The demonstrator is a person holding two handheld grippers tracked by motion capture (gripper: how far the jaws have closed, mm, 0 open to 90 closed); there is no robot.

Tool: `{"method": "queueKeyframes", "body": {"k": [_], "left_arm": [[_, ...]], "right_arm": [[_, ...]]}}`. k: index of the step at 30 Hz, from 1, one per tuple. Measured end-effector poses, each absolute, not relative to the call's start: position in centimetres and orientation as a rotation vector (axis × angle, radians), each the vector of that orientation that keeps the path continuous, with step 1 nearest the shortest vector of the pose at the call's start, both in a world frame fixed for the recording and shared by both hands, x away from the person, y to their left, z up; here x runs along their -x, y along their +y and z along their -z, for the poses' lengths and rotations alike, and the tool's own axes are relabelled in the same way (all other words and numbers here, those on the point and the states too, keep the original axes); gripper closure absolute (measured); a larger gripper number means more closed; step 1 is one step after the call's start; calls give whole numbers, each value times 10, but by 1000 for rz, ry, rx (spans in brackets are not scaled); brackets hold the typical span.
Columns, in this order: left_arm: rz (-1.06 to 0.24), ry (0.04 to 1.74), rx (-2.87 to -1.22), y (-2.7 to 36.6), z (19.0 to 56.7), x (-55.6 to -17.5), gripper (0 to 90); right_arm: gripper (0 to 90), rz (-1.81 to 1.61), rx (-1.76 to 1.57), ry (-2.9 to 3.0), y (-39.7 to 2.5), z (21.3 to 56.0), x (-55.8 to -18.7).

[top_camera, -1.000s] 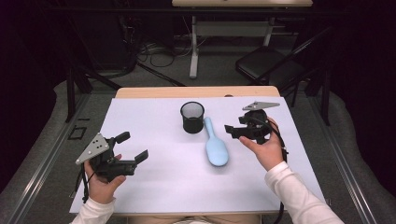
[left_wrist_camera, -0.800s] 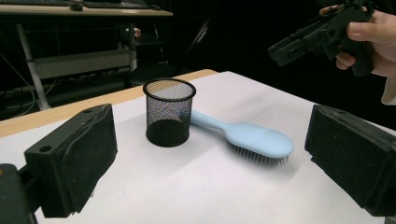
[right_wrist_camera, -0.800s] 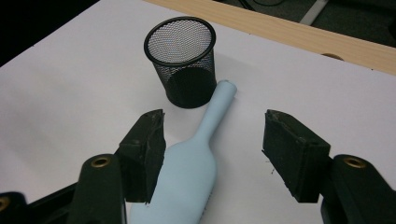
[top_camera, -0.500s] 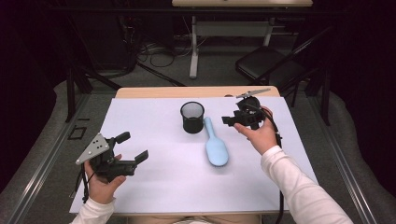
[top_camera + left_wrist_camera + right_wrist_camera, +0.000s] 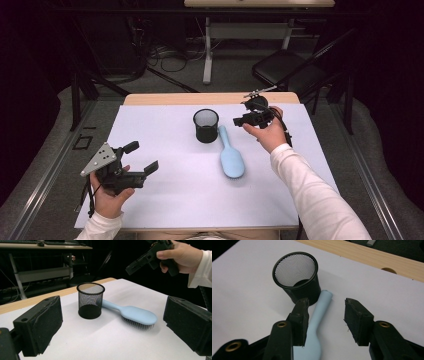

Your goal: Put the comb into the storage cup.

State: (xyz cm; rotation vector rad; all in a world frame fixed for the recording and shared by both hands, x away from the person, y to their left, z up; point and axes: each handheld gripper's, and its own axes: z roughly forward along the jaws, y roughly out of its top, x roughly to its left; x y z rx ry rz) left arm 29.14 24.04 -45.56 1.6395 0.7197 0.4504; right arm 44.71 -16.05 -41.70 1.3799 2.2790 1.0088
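White sheeting covered the table (image 5: 175, 200), a strip of bare wood showing along its far edge; a black mesh cup (image 5: 206, 125) stood upright near the middle of that far edge, and a light blue hairbrush (image 5: 229, 153) lay bristles down just right of it, handle tip beside the cup's base; the right gripper (image 5: 239, 121) hovered above the handle, jaws apart and empty, the handle seen below its gap in the right gripper view; the left gripper (image 5: 144, 157) was held over the near left corner, jaws spread wide, holding nothing, well apart from the brush.
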Motion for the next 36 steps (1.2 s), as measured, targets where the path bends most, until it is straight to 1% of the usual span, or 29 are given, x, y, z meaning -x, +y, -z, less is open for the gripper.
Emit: {"method": "queueKeyframes", "body": {"k": [3,6,10,20,23,24,33,34,36], "left_arm": [[-452,721,-1640,241,456,-291,24],[-446,721,-1637,241,456,-292,24],[-446,723,-1635,241,456,-292,24],[-449,728,-1632,242,456,-292,24],[-448,730,-1634,242,456,-292,24],[-447,729,-1635,242,456,-292,24],[-447,729,-1634,241,456,-292,24],[-447,729,-1634,241,456,-292,25],[-444,729,-1635,242,457,-293,25]], "right_arm": [[589,-1010,-1389,2277,-159,420,-451],[636,-997,-1399,2277,-155,426,-456],[648,-1003,-1399,2257,-150,432,-461],[638,-1030,-1412,2262,-142,444,-469],[666,-1004,-1420,2268,-140,447,-471],[695,-996,-1439,2269,-140,449,-472],[675,-968,-1516,2256,-141,458,-478],[701,-959,-1519,2253,-142,461,-479],[712,-957,-1523,2256,-142,462,-480]]}}
